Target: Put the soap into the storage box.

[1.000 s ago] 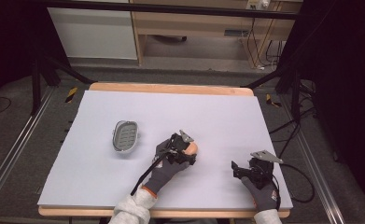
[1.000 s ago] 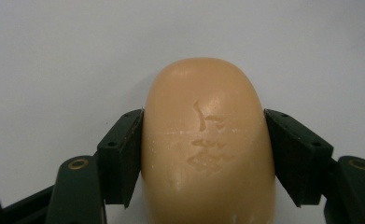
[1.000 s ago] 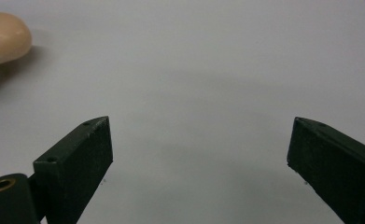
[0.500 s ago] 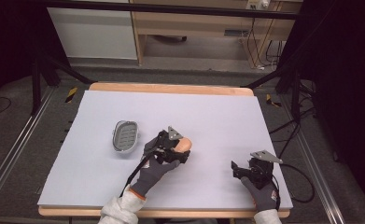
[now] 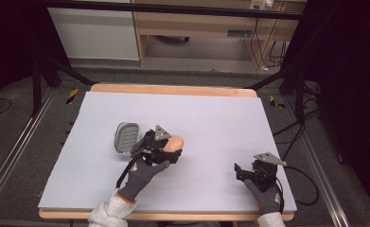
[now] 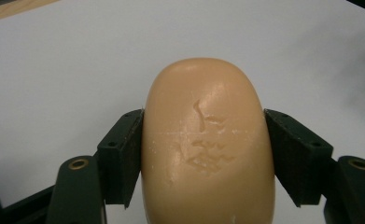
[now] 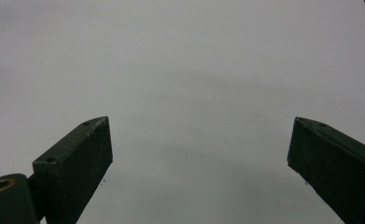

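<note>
1. My left gripper sits near the middle of the white-topped table with a pale wooden rim, and its two black jaws are clamped on the long sides of a smooth, rounded, peach-coloured bar of soap.
2. In the left gripper view the soap stands between the jaw pads, both pads pressed flat against it; its upper face carries a few shallow scratches and dents.
3. In the high view the soap pokes out past the jaw tips, pointing toward the right side of the table, and I cannot tell whether it rests on the surface or hangs just above it.
4. A grey oval soap dish with a slatted bottom lies on the table just to the left of my left gripper, close behind the gloved hand that holds it.
5. My right gripper is well apart from the soap, near the front right corner of the table.
6. In the right gripper view its jaws are spread wide with nothing between them, bare white tabletop beneath.
</note>
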`<state>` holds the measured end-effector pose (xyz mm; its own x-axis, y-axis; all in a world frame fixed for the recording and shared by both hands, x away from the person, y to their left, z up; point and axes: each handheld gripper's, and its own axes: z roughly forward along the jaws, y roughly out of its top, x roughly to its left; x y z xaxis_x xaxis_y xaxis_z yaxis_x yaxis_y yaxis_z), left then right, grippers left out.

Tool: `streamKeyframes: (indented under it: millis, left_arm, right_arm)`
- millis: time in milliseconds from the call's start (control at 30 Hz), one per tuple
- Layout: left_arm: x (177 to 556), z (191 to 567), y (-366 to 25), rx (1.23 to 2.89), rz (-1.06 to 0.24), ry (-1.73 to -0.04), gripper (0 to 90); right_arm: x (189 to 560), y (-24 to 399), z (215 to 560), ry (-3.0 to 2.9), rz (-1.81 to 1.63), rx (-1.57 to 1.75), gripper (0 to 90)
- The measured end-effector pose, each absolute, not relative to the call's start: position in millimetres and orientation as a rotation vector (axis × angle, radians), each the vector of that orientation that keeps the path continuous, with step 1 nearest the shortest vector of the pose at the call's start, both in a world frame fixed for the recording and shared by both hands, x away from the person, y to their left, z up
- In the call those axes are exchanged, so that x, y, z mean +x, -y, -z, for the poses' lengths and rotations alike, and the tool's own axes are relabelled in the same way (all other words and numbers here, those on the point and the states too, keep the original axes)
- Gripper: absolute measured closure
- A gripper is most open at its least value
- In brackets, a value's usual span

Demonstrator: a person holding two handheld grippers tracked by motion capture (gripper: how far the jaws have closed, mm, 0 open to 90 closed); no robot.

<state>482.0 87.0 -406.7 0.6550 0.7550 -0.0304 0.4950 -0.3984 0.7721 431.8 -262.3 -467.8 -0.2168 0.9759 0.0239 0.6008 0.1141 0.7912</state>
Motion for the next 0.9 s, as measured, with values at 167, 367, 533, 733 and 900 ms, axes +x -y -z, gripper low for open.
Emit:
streamKeyframes:
  millis: [167,367,533,733,900]
  left_arm:
    - [479.3,401.4,-99.4,2.054,-0.425,-0.978,31.4]
    - [476.9,394.2,-116.8,2.029,-0.445,-0.993,31.5]
    - [476.5,392.4,-131.6,1.997,-0.45,-1.02,31.5]
    - [480.4,388.1,-150.4,1.965,-0.473,-1.059,31.5]
    - [488.8,384.3,-167.0,1.937,-0.507,-1.106,31.5]
  right_arm:
    - [431.6,262.3,467.6,-1.882,-0.945,1.522,6.8]
    - [431.5,262.2,467.7,-1.883,-0.944,1.522,6.8]
    - [431.5,262.0,467.9,-1.884,-0.944,1.522,6.8]
    - [431.9,261.8,468.4,-1.887,-0.943,1.521,6.8]
    - [431.9,261.8,468.5,-1.888,-0.943,1.521,6.8]
